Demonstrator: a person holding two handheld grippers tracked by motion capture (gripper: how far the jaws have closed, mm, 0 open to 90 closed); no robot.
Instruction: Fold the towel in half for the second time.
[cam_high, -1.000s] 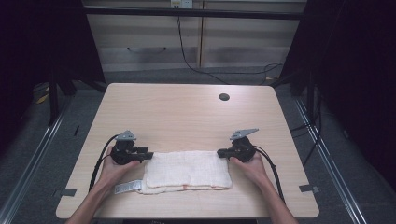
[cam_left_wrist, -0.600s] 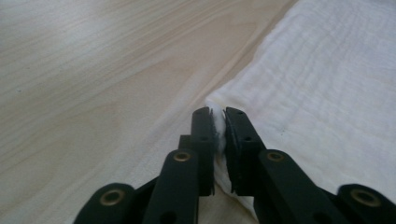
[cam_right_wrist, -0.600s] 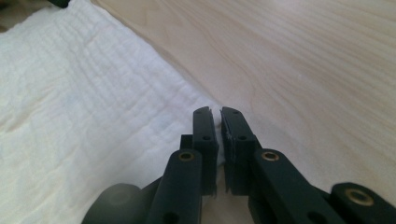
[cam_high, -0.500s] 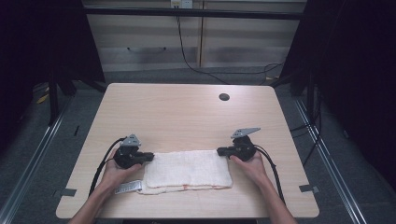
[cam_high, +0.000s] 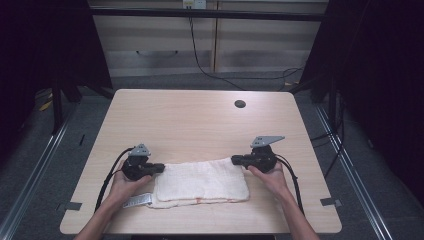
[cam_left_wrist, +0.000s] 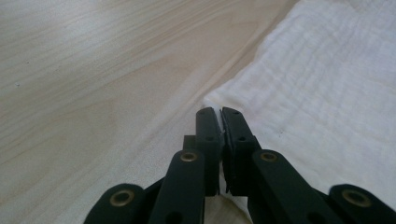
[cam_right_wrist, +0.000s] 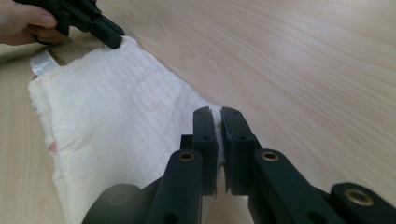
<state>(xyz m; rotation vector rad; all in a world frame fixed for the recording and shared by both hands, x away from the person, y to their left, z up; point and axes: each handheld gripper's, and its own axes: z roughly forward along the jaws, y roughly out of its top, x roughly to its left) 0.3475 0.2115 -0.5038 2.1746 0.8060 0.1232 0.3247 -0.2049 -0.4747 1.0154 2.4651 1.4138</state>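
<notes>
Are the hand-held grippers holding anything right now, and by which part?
Both hold the white towel. The left hand-held gripper pinches its far left corner and the right hand-held gripper its far right corner, each with its jaws closed on the cloth edge.

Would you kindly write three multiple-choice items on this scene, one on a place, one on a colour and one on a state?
1. Where does the folded white cloth towel lie on the light wooden table?
A. near edge
B. far edge
C. on the floor

2. What colour is the small round hole in the table?
A. white
B. dark
C. red

3. How do the left tongs and right tongs stand?
A. both wide open
B. one open
C. both shut on the towel

Answers: 1 A, it lies by the person's hands; 2 B, it shows dark on the far part; 3 C, cloth sits pinched between each pair of jaws.
</notes>
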